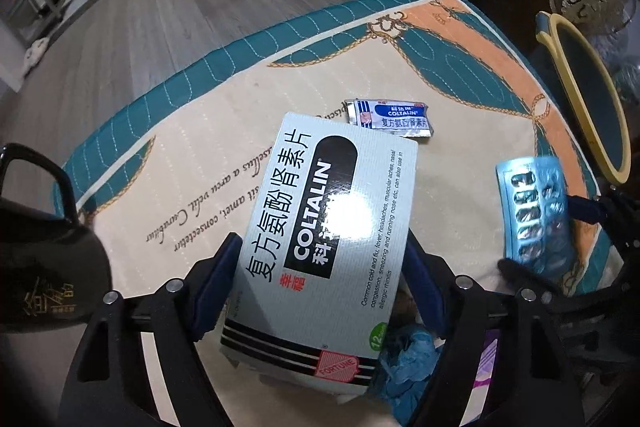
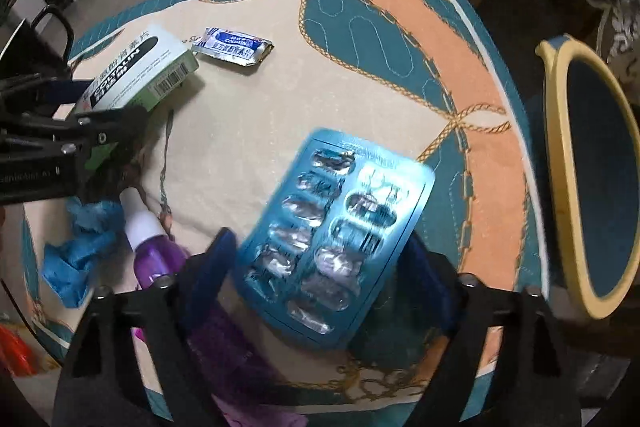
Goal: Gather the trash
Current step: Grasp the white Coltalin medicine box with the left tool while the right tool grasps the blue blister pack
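Coltalin box [image 1: 320,239] is sitting clamped between the left tool's [image 1: 320,287] fingers, lifted over the tabletop [image 1: 208,131]. Beyond its tip a foil sachet [image 1: 390,117] is lying flat. The right tool [image 2: 320,267] is gripping a blue blister pack [image 2: 332,239]; to its left a crumpled blue glove [image 2: 76,247] and purple bottle [image 2: 152,247] are resting.
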Tool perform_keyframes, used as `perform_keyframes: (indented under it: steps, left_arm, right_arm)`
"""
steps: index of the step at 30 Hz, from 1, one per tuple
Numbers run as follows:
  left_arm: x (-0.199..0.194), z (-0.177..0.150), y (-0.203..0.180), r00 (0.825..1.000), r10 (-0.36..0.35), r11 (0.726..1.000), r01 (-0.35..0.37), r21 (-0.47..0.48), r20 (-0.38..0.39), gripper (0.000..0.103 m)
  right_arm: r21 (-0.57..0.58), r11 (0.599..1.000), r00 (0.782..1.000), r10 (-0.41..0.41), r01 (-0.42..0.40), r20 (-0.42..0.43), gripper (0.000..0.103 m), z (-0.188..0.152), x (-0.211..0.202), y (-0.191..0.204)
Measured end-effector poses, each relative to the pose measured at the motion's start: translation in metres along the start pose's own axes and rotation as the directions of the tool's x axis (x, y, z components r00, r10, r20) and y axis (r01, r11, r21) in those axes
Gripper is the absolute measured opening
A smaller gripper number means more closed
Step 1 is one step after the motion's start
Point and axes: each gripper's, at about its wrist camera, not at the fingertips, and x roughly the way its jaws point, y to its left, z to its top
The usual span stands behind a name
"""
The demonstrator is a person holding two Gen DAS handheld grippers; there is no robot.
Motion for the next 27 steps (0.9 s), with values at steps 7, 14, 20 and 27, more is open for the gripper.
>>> perform_keyframes:
  steps: [7, 14, 20, 27]
  left_arm:
    - [-0.019, 0.001, -0.009, 0.999, 0.003, 1.000, -0.004, 0.008, 0.043, 0.078]
    - [-0.045, -0.002, -0.015, 0.996, 0.015, 1.000, -0.016, 0.016, 0.089, 0.078]
    - [-0.062, 0.003, -0.020, 0.992, 0.016, 1.000, -0.016, 0.001, 0.126, 0.078]
    - [-0.091, 0.007, -0.030, 0.982, 0.027, 0.999, -0.020, -0.039, 0.187, 0.078]
  right_arm:
    - [0.012, 0.998, 0.997, 0.056, -0.057, 0.052, 0.039, 0.000, -0.017, -0.018]
    - [-0.041, 0.988, 0.978, 0.155, -0.150, 0.143, 0.013, 0.001, -0.043, -0.020]
    - [-0.088, 0.980, 0.959, 0.192, -0.177, 0.208, 0.012, 0.009, -0.067, -0.010]
    - [-0.071, 0.984, 0.948, 0.178, -0.165, 0.265, 0.012, 0.012, -0.106, -0.023]
